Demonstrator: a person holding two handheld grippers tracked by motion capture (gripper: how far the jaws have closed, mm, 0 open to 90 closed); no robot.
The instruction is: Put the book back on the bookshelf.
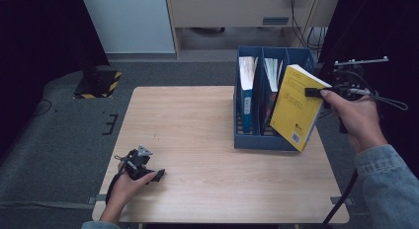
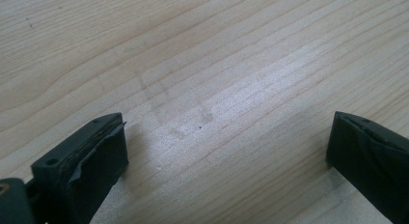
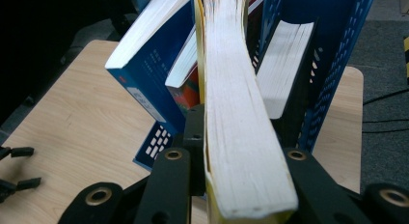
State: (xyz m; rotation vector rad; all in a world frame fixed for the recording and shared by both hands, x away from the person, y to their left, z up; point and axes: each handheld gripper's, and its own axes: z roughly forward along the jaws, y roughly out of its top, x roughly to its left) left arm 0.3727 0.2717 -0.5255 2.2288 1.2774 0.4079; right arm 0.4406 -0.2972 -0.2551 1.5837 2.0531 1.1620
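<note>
Yellow paperback point(image 1: 298, 107) hangs tilted at about three o'clock on the table point(image 1: 207, 125), pinched by its page edge in the right gripper point(image 1: 316, 92), jaws closed on it, its lower corner against the blue file rack's point(image 1: 247, 140) front right corner; the tilt suggests it is being angled into or out of the rightmost slot. Nearest, at seven o'clock, the left gripper point(image 1: 157, 175) rests on the bare wood, jaws spread wide with nothing between them, seemingly parked out of the way. Farther off, at one o'clock, the rack holds a blue-covered book point(image 1: 245, 88) and another book point(image 1: 272, 73) upright in separate compartments, spines down, pages up.
</note>
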